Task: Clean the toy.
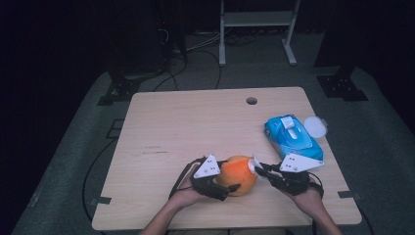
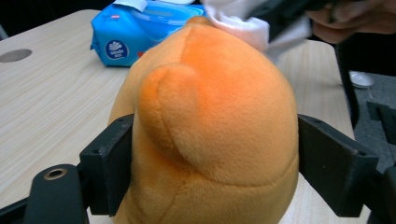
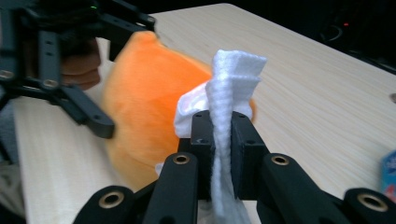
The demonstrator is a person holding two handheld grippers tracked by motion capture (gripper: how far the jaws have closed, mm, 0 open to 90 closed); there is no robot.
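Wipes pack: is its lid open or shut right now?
Open. On the blue wipes pack the white lid lies flipped out past its far right corner.

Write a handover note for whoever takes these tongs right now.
Left tongs: shut on the orange plush toy, pads pressing its sides, steadying it on the table.
Right tongs: shut on a folded white wipe, held against the toy's top.
Blue wipe pack: far right of the table, flap open.
Done: wipe pulled, toy gripped.
Left: probably wiping the toy; progress unclear.
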